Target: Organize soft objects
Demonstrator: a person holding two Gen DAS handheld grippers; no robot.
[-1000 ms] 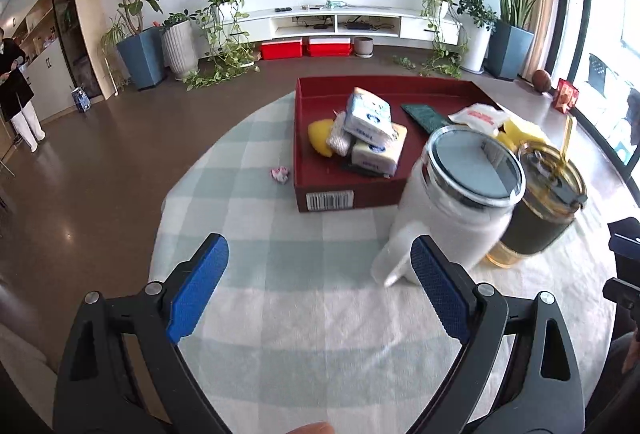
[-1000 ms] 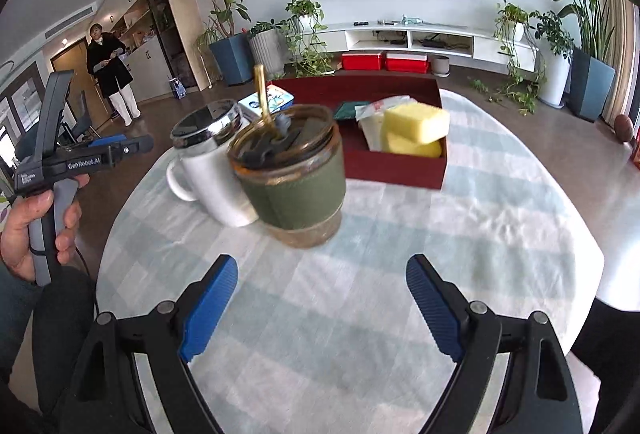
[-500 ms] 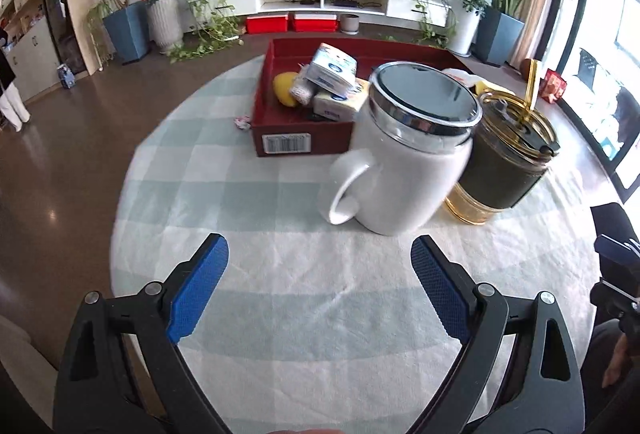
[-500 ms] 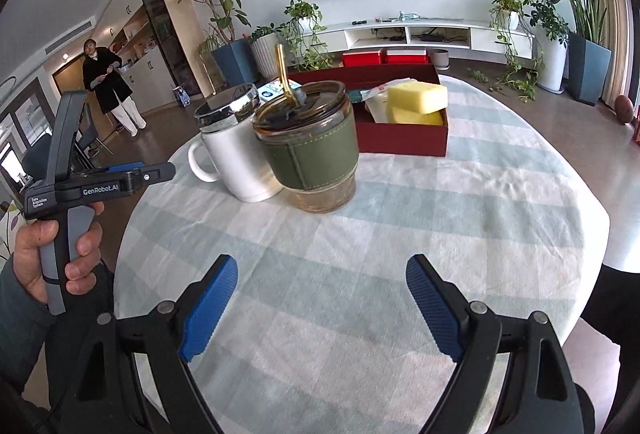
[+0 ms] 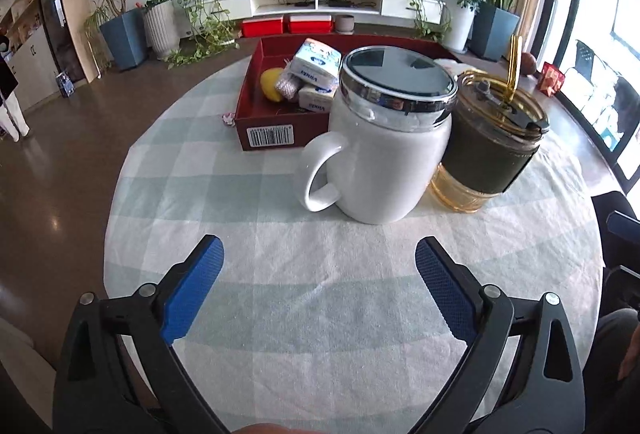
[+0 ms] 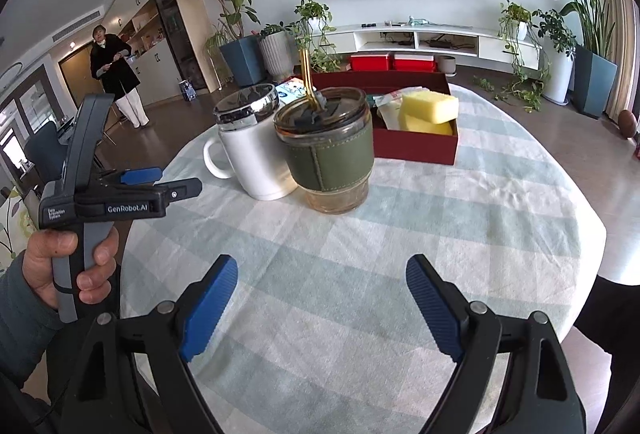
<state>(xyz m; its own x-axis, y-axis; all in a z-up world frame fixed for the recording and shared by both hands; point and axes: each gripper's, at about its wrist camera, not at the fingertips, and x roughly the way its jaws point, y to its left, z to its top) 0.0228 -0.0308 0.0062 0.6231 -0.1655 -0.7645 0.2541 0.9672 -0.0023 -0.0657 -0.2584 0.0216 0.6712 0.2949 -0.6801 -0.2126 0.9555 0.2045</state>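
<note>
Nearest, the left gripper (image 5: 320, 266) and right gripper (image 6: 320, 286) both hang spread and empty over the checked cloth (image 5: 320, 314), short of the white mug (image 5: 384, 158). Beside the mug stands the sleeved glass cup (image 6: 328, 158). Behind the mug, the red tray (image 5: 272, 130) holds tissue packs (image 5: 316, 68) and yellow sponges (image 6: 430, 106). Apparently an approach step: next, reach past the mug.

Round table, checked cloth (image 5: 240, 218): white mug (image 5: 384, 162), sleeved glass cup (image 5: 492, 154), red box (image 5: 272, 132).
</note>
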